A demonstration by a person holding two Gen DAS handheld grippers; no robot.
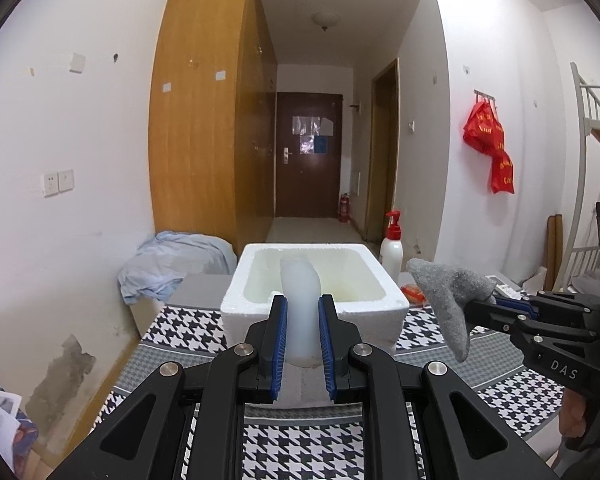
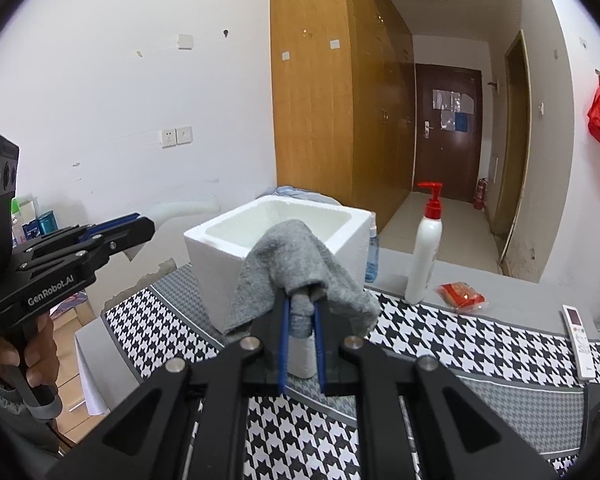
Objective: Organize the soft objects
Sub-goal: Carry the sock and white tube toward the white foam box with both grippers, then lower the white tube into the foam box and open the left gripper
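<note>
One grey sock [image 2: 296,264], one foam box [image 2: 220,248], two tools

Two grippers show: the left gripper [image 1: 303,300] and the right gripper [image 2: 300,304].

One white foam box [image 1: 314,314] stands on the table.

Two soft things are held: one pale roll [image 1: 302,304] and one grey cloth [image 2: 296,264].

One blue cloth heap [image 1: 172,264] lies by the wall.

One pump bottle [image 2: 424,256] with a red top stands beside one small blue-tinted bottle [image 2: 372,256].

One red packet [image 2: 462,294] and one remote [image 2: 578,340] lie on one houndstooth tablecloth [image 2: 440,340].

One red bag [image 1: 488,140] hangs from the wall.

One fire extinguisher [image 1: 344,208] stands by one dark door [image 1: 308,160].

One wardrobe [image 1: 204,128] stands at the left wall.

Two wall sockets [image 2: 177,136] sit side by side.
</note>
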